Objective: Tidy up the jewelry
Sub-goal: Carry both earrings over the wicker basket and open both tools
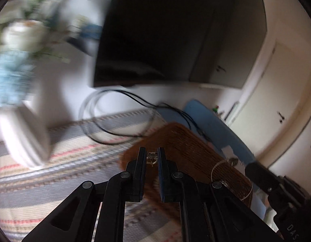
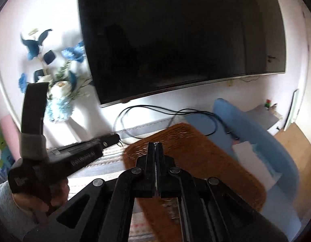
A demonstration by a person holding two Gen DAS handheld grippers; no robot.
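My left gripper (image 1: 152,154) is shut on a small metal earring (image 1: 151,159), pinched between its fingertips above a brown woven mat (image 1: 195,151). A clear ring-shaped piece (image 1: 232,179) hangs at the right of the mat, by the right gripper's tip (image 1: 254,168). My right gripper (image 2: 155,147) has its jaws nearly together over the brown mat (image 2: 195,157); a thin pale sliver shows between them, too small to identify. The left gripper's body (image 2: 74,155) appears at the left of the right wrist view, held in a hand.
A large dark TV (image 2: 175,36) hangs on the white wall with black cables (image 2: 165,111) below. A vase of blue and white flowers (image 2: 60,92) stands at the left. A striped cloth (image 1: 54,171) covers the surface. A blue board (image 2: 256,137) lies right of the mat.
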